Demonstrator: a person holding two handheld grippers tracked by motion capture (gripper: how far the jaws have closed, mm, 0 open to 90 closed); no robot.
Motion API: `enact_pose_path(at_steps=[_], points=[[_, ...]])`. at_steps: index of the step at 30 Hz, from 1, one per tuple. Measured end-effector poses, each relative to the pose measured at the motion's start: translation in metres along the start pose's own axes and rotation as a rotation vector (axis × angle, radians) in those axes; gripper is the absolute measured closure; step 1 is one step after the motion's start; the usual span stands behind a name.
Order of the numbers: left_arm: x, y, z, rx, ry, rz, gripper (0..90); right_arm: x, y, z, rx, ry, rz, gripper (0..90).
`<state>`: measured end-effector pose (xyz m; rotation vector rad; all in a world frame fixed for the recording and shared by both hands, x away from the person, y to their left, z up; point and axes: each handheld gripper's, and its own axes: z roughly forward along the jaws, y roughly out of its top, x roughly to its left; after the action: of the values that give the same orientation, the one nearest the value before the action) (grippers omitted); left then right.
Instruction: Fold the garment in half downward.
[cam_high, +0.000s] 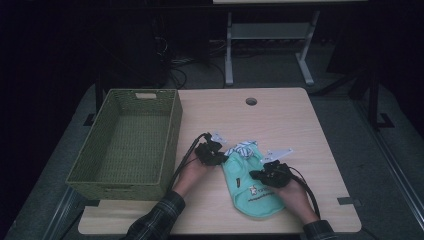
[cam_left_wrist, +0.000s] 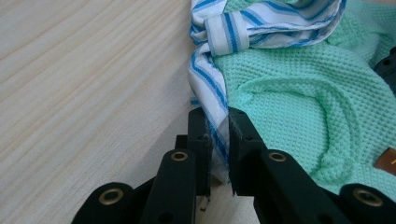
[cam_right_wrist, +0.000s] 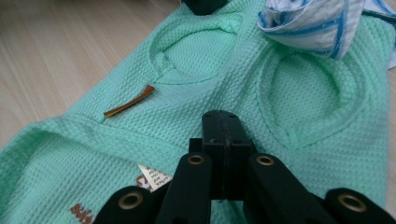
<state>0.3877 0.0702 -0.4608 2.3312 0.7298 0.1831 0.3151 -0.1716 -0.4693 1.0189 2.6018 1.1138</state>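
Lying flat on the pale wood-grain table (cam_high: 300, 125), mint waffle-knit garment (cam_high: 250, 187) with blue-striped white collar (cam_left_wrist: 210, 102) being pinched by the left gripper (cam_left_wrist: 219, 135), right gripper (cam_right_wrist: 223, 135) resting jaws-together on the knit, high view alone adding the green woven basket (cam_high: 170, 130).

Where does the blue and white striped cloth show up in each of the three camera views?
High view: striped cloth at table centre, at the far end of the green garment.
Left gripper view: top centre, its edge running down between the left gripper jaws.
Right gripper view: top right corner.
Shared landmark: the green garment under it.
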Motion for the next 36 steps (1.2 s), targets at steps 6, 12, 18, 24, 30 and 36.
enact_pose_path(at_steps=[6,12,18,24,30,36], points=[[-0.001,0.004,-0.012,-0.050,-0.018,-0.007,81.0,0.000,0.000,0.000,0.003,-0.004,-0.011,90.0],[-0.006,0.011,-0.026,-0.117,-0.064,-0.025,81.1,0.001,0.001,0.000,0.015,-0.003,-0.016,90.0],[-0.009,0.019,-0.041,-0.161,-0.100,-0.014,81.1,0.000,0.003,0.000,0.027,0.002,-0.023,90.0],[-0.012,0.025,-0.057,-0.208,-0.121,-0.005,81.3,-0.003,0.012,0.005,0.053,-0.009,-0.047,90.0],[-0.007,0.026,-0.069,-0.241,-0.074,-0.017,81.3,-0.003,0.019,0.007,0.044,-0.025,-0.050,90.0],[0.002,0.023,-0.077,-0.254,-0.009,-0.042,81.3,-0.001,0.010,-0.010,0.027,-0.025,-0.048,90.0]])
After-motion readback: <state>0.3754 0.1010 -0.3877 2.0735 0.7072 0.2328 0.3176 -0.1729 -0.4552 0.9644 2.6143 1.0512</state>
